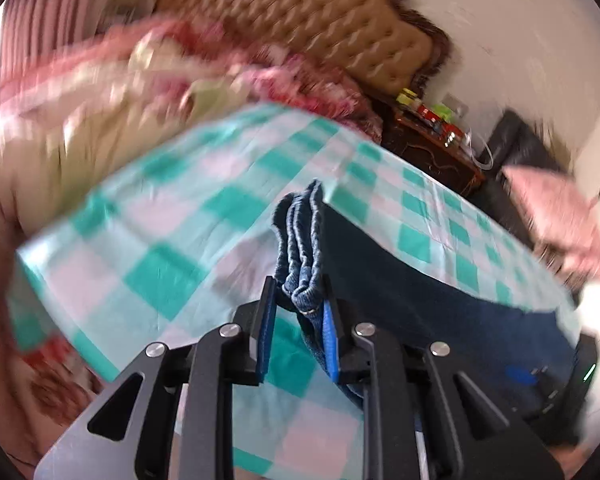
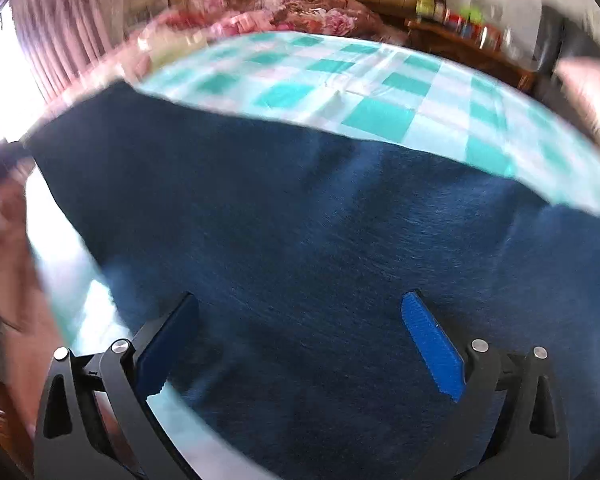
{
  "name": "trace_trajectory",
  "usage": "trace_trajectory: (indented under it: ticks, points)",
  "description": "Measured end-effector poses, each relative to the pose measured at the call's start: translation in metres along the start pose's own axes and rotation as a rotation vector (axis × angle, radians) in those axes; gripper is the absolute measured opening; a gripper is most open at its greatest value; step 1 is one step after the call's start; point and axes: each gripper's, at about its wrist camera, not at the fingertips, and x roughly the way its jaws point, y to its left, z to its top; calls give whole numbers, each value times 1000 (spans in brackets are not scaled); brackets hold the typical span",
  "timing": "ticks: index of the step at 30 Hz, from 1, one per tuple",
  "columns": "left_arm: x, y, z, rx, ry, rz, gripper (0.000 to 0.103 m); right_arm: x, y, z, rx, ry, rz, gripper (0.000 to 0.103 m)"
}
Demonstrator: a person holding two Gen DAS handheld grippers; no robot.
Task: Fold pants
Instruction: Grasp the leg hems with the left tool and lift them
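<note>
While the left gripper (image 1: 300, 300) pinches a bunched hem of the pants (image 2: 300, 240), their long axis runs rightward across the sheet (image 2: 380, 80); the right gripper (image 2: 300, 332) hovers spread above them.

The left matte-black gripper (image 1: 300, 300) has angular linkage arms with triangular cut-outs and four round silver pivot screws, at about 6 o'clock of its view. Its fingers carry ribbed bright-blue pads (image 1: 330, 344). The right matte-black gripper (image 2: 300, 344) shows the same black links, four silver screws, and blue ribbed pads (image 2: 432, 348) at 5 and 7 o'clock.
</note>
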Motion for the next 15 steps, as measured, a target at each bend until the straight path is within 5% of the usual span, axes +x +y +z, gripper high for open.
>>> trace_trajectory:
  ticks: [7,12,15]
  points:
    - [-51,-152,-17,462,-138,174,21,-41,-87,22,432,12,424,98]
    - [-65,-280,-86,793,-235,199,21,-76,-168,4,660,-45,572,98]
    - [-57,-343,-155,949,-230,149,21,-94,-208,-18,742,-77,561,98]
